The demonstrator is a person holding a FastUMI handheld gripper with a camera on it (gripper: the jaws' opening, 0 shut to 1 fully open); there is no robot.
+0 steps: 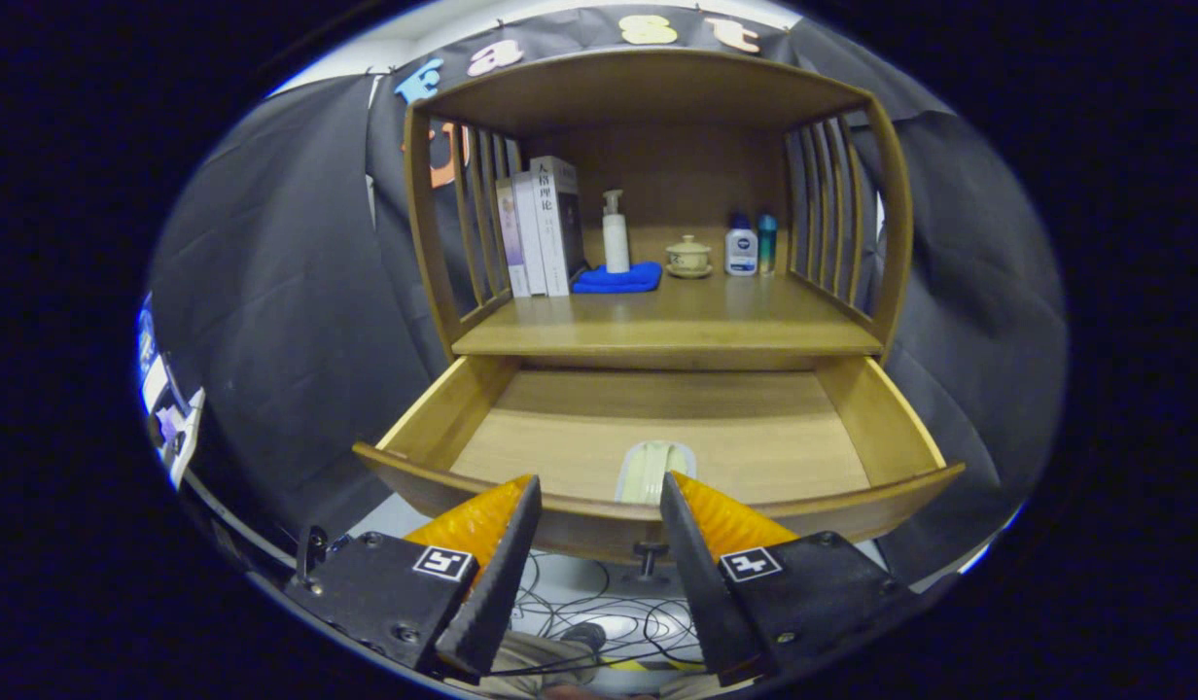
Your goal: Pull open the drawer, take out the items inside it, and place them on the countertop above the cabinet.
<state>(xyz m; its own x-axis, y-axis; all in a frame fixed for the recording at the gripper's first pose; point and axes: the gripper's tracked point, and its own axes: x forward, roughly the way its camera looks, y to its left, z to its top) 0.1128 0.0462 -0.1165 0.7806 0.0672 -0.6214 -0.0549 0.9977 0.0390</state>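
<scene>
Fingers nearest me, gripper (599,491) spread wide w/ nothing held, hovering just above drawer (657,442) front. Drawer's pulled out; pale flat item (654,471) lies inside right behind front wall, between my fingers. I'd dip over the rim, straddle it, squeeze gently, then lift to countertop (677,316) by blue cloth (618,280).

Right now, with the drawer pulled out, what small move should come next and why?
Probably ease the gripper forward and down over the drawer front toward the pale packet. The drawer already stands open, the fingers are spread with nothing between them, and the packet lies flat just ahead of them, inside the front wall.
</scene>
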